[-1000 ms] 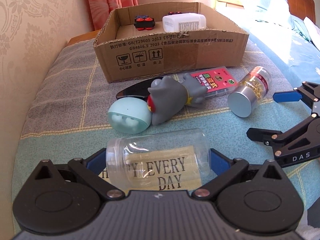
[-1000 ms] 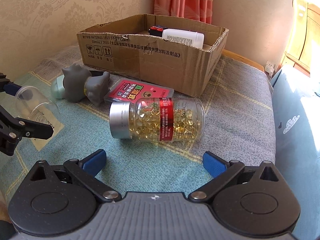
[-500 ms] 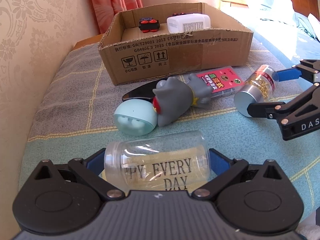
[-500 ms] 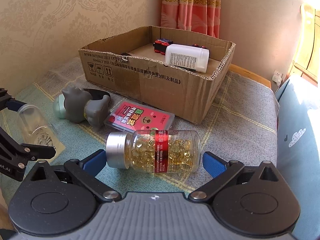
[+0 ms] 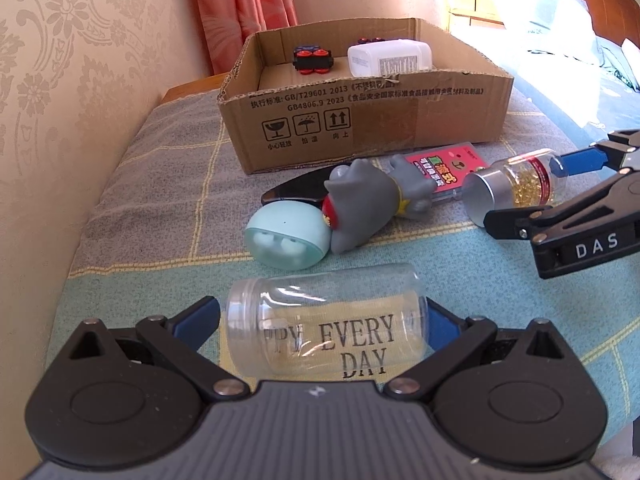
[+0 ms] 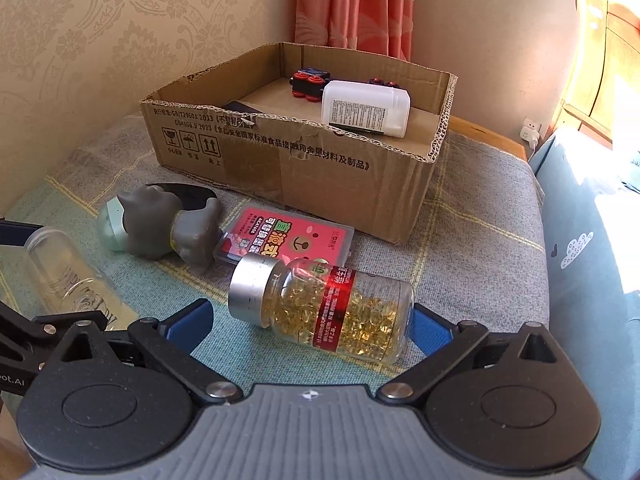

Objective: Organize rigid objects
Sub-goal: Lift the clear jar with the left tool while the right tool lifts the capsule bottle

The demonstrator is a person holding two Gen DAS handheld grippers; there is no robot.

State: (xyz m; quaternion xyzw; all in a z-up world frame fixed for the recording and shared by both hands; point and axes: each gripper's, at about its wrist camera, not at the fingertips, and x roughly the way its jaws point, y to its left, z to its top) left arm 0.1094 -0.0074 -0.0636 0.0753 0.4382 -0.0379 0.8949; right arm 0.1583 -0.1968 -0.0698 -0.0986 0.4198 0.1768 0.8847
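A clear empty jar (image 5: 324, 320) (image 6: 64, 272) printed "EVERY DAY" lies on its side on the checked cloth. My left gripper (image 5: 322, 316) (image 6: 48, 276) is open, with a blue pad just off each end of the jar. A bottle of yellow capsules (image 6: 332, 308) (image 5: 516, 184) with a silver cap also lies on its side. It sits between the fingers of my open right gripper (image 6: 308, 320) (image 5: 532, 190), with a gap at the cap end. The cardboard box (image 5: 380, 120) (image 6: 300, 168) stands behind, holding a white bottle (image 6: 364, 108) and a toy car (image 6: 308, 82).
Between the grippers and the box lie a grey toy figure (image 5: 368, 204), a teal earbud case (image 5: 284, 240), a pink flat pack (image 6: 288, 236) and a black object (image 5: 292, 192). A wall runs along the left. A blue bed (image 6: 592, 240) lies to the right.
My right gripper has come forward and down, so the capsule bottle now lies between its fingers. The left gripper has stayed around the clear jar, its view shifting slightly.
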